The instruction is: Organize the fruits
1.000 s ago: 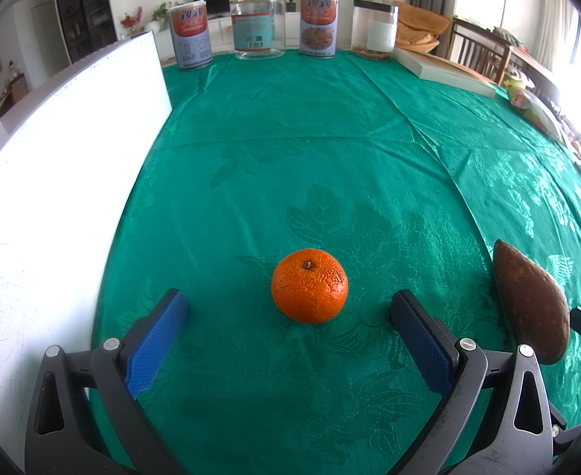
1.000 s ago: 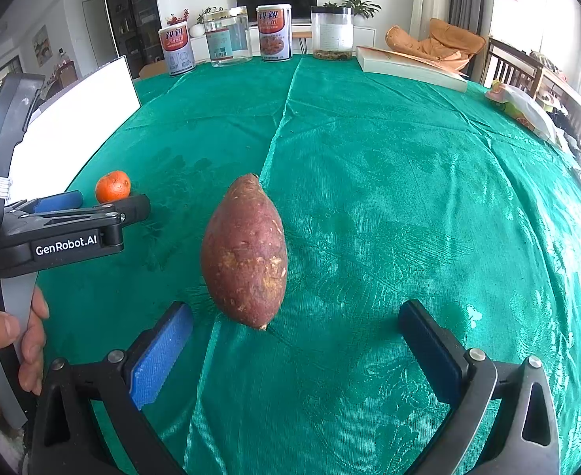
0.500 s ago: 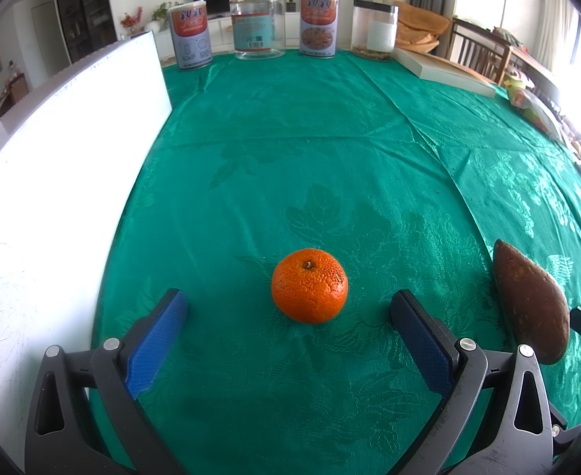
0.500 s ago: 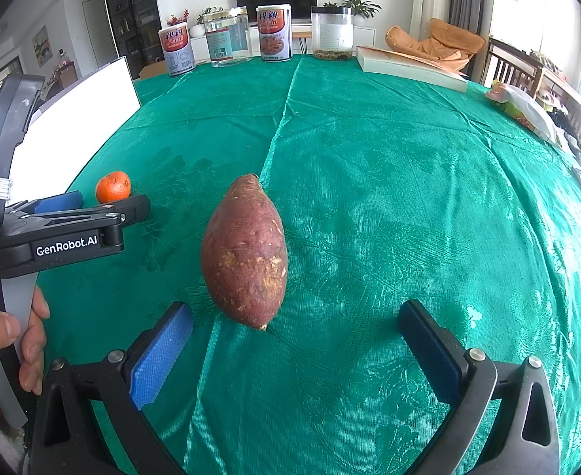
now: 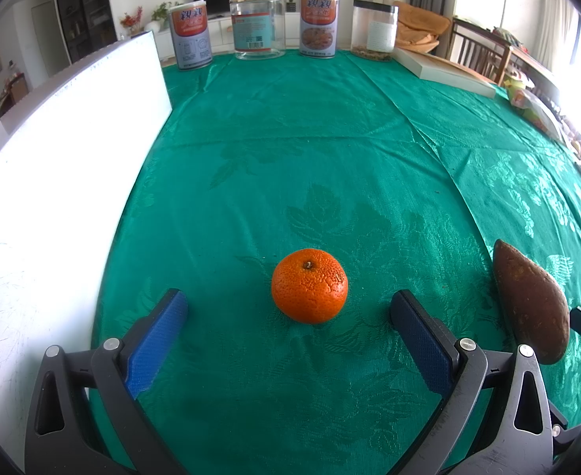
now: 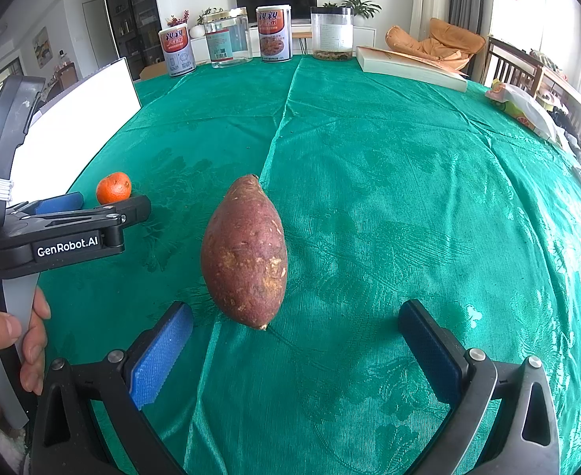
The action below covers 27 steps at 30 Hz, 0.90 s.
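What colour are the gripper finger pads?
Blue, textured pads; clearest in the right wrist view.

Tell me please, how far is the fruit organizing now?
Nothing looks done yet. The orange and the sweet potato both lie loose on the green tablecloth. In hand: nothing; the left gripper is open around the orange, the right gripper open before the sweet potato. Grasping and placing both remain.

Green-clothed table (image 5: 290,150), orange (image 5: 309,291), sweet potato (image 6: 245,251), jars (image 5: 255,25)
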Available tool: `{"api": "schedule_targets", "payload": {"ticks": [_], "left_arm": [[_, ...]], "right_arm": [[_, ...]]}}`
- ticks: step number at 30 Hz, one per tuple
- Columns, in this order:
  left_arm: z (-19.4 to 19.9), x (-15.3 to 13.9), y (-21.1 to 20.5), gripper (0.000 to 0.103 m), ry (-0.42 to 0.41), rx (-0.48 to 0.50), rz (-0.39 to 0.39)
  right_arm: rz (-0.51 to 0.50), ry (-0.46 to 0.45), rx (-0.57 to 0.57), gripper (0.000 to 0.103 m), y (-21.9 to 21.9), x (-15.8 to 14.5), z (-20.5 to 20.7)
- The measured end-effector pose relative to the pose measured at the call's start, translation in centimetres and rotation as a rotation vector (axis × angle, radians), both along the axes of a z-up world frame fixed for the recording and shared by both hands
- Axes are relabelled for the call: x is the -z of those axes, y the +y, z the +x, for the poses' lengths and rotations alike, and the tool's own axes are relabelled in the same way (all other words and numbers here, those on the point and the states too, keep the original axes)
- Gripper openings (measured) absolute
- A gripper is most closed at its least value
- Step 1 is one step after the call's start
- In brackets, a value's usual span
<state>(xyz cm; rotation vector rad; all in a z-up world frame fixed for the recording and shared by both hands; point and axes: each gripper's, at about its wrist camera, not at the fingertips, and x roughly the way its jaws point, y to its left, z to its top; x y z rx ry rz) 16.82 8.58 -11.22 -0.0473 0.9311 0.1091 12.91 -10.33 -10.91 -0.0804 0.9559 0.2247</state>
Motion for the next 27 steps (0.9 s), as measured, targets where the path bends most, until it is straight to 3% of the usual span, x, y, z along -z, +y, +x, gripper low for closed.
{"api": "schedule_targets", "payload": {"ticks": [12,15,17,19,20,21,23,25,26,27], "left_arm": [[0.0,0.0,0.0,0.103,0.001,0.0,-0.001],[0.1,-0.1,0.2,0.102,0.04,0.024,-0.027],[-0.5,-0.9,0.9,0.102,0.073,0.041,-0.136],[-1.6,-1.5,1.8,0.102,0.045,0.057,-0.314],[-1.9,-1.7,1.8,0.102,0.035,0.064,-0.353],[-1.9,-1.8,1.4,0.102,0.038,0.076,-0.341],[-1.4,-1.7,0.1,0.101,0.059,0.11,-0.232],[-0.9,-1.7,-0.6,0.098,0.058,0.107,-0.148],[-0.7,-1.7,-0.6,0.094,0.054,0.104,-0.141],[-0.3,-1.7,-0.6,0.077,0.057,0.104,-0.142]], "right_arm": [[0.003,-0.001,0.0,0.103,0.0,0.0,0.0],[0.062,-0.01,0.006,0.103,-0.8,-0.3,-0.2],[0.164,-0.023,0.023,0.103,-2.1,-0.6,-0.3],[0.267,-0.017,0.061,0.103,-3.6,-0.7,-0.1],[0.318,-0.019,0.071,0.103,-4.3,-0.7,-0.1],[0.366,-0.012,0.084,0.103,-4.9,-0.7,0.0],[0.435,0.015,0.106,0.103,-5.7,-0.9,0.4],[0.449,0.07,0.117,0.103,-5.9,-1.2,1.2],[0.44,0.104,0.108,0.101,-5.8,-1.6,1.7],[0.423,0.131,0.091,0.1,-5.3,-2.3,2.3]]}}
